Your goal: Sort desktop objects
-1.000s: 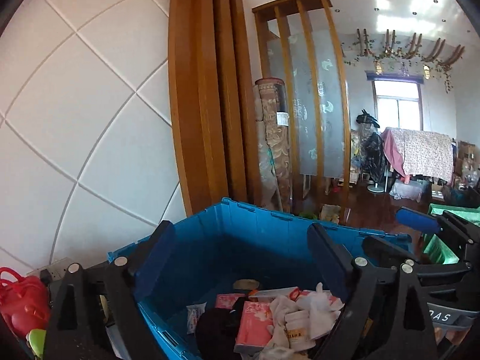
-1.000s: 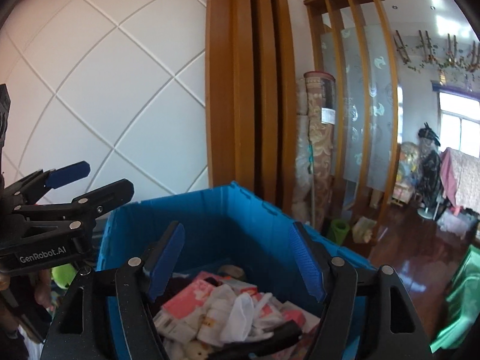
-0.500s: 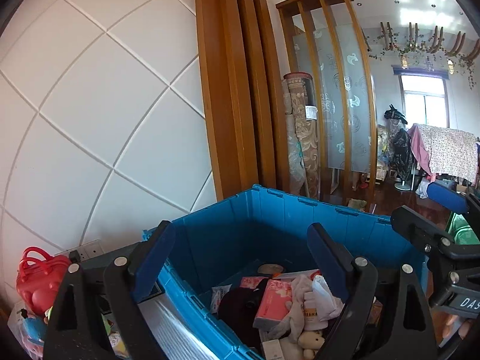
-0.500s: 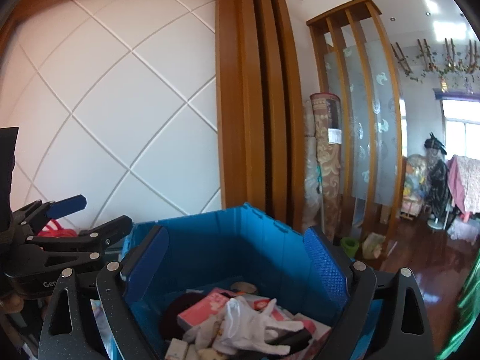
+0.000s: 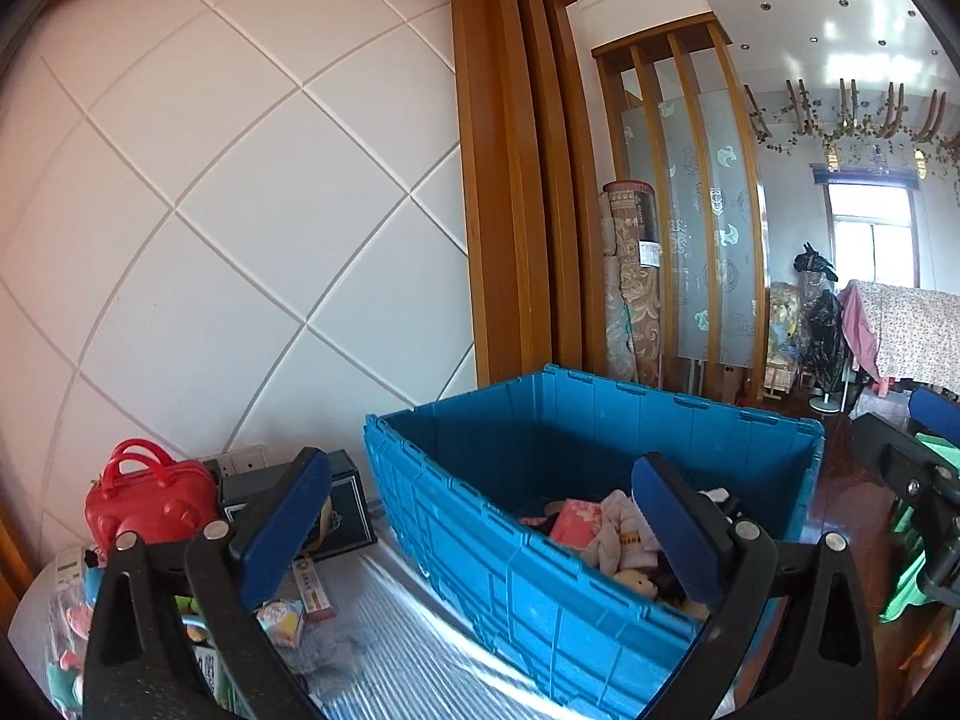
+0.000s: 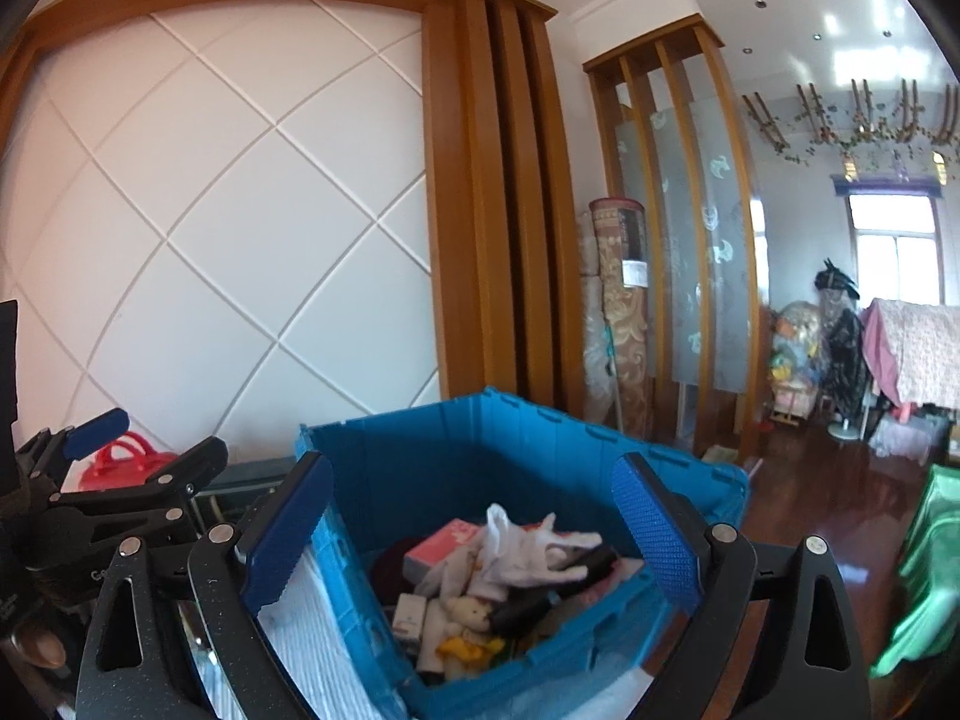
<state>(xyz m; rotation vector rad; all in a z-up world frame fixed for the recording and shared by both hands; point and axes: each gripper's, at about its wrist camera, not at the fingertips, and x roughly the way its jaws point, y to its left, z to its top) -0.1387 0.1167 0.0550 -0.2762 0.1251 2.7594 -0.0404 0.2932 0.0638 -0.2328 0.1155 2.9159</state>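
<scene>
In your left wrist view, part of the sorting looked done: the blue crate (image 5: 540, 546) already held a pink packet (image 5: 576, 525), pale cloths and a small plush toy (image 5: 639, 582). Plenty was left, by my reading, since a red toy handbag (image 5: 147, 501), a dark box (image 5: 336, 507), a small colourful carton (image 5: 282, 630) and other odds and ends lay on the desktop left of the crate. Your left gripper (image 5: 480, 540) had its jaws opening wide, with nothing pressed between the pads (only the crate wall showed behind the gap).

In your right wrist view, the crate (image 6: 420, 450) sat straight ahead, with white gloves (image 6: 528, 546) heaped on top of the load and a plush bear (image 6: 468, 612) near the front. Your right gripper (image 6: 474, 546) was also opening, jaws far apart and empty, hovering at the crate's near corner.
</scene>
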